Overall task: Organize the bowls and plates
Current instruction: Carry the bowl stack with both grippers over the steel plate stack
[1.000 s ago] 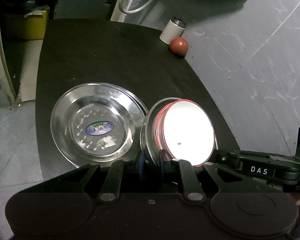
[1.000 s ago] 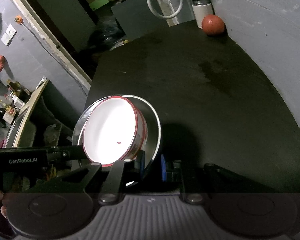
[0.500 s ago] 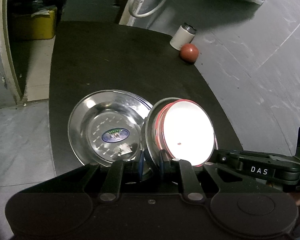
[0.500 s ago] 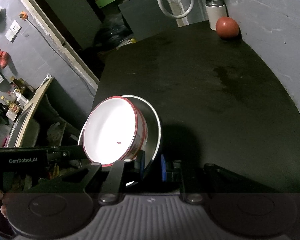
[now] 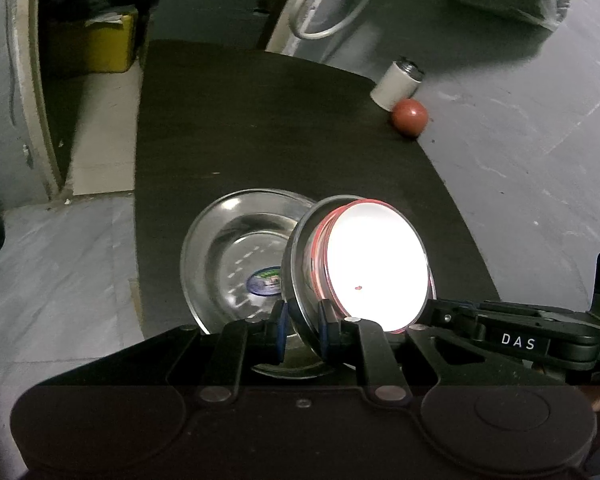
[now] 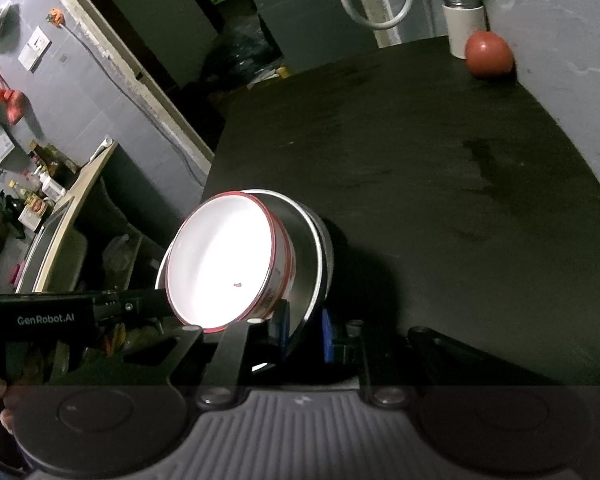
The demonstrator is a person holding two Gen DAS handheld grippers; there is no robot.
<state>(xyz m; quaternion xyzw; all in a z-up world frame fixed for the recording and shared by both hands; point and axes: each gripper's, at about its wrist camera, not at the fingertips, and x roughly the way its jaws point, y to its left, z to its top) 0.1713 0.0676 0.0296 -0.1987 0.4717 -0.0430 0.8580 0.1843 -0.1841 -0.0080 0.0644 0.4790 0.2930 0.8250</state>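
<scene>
A white bowl with a red rim (image 5: 376, 268) sits nested inside a steel bowl (image 5: 296, 248), and the pair is held tilted above the black table (image 5: 260, 120). My left gripper (image 5: 302, 320) is shut on the steel bowl's left rim. My right gripper (image 6: 304, 324) is shut on the opposite rim of the steel bowl (image 6: 306, 248), with the white bowl (image 6: 220, 268) facing the camera. A steel plate (image 5: 228, 256) with a sticker lies on the table, partly behind and under the held bowls.
A white can (image 5: 396, 84) and a red ball-like fruit (image 5: 409, 117) stand at the table's far edge against the grey wall. A yellow box (image 5: 92, 44) sits on the floor beyond the left edge. The table's left edge drops to the tiled floor.
Both grippers have carried the nested bowls leftward, so they now overlap the steel plate's right side. The grips have not changed.
</scene>
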